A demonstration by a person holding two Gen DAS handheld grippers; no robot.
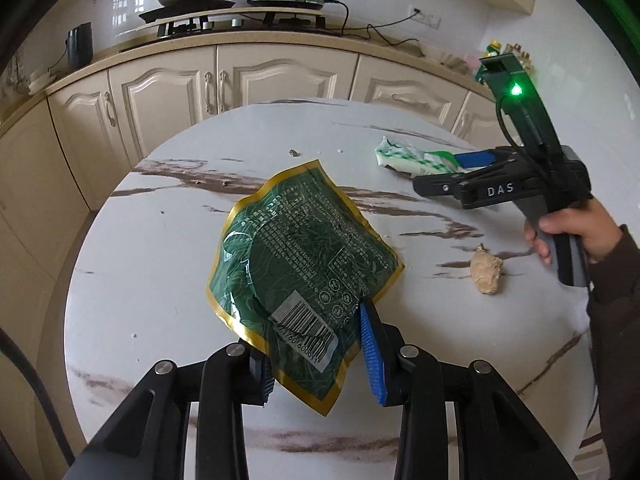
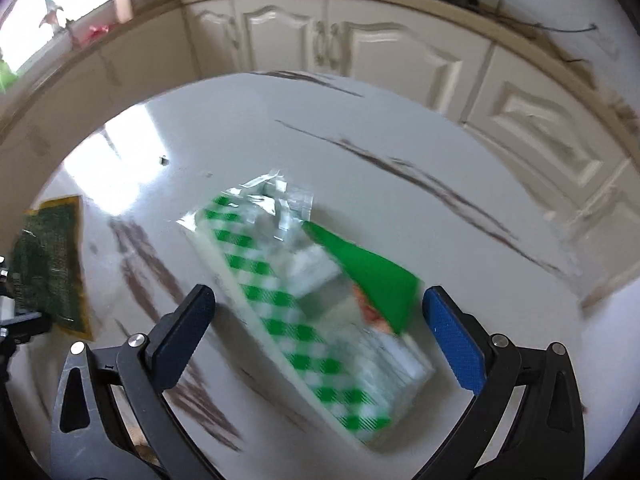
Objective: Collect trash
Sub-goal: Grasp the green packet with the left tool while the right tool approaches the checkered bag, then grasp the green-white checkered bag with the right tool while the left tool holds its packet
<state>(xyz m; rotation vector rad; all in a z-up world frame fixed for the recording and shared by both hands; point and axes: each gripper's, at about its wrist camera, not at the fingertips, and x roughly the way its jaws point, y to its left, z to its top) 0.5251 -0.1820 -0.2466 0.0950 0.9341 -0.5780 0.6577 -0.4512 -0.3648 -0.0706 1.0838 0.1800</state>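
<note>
Clearly the green foil pouch is the thing in hand: a flat, empty packet with a golden border and a barcode label. I judge it very light, thin and limp, with a smooth surface that may slip, so the best hold is on the sealed edge or a corner, where the foil is double and a little stiffer. It sits between the pads of the left gripper, which has taken it at its lower corner near the barcode. The jaws stand rather narrow with the pouch between them, but whether both pads press on it I cannot tell. The pouch appears lifted a little and tilted over the round marble table.

To the far right of the pouch lies a clear wrapper with green checks, crumpled, also light and soft, and probably noisy and springy when squeezed. The right gripper hangs over it with its fingers spread wide, one on each side of the wrapper, not touching it as far as the blurred view shows. Gripping across its middle seems the safest.

Right of the pouch, nearer to the table edge, rests a small beige lump, and a dark crumb lies beyond the pouch.
</note>
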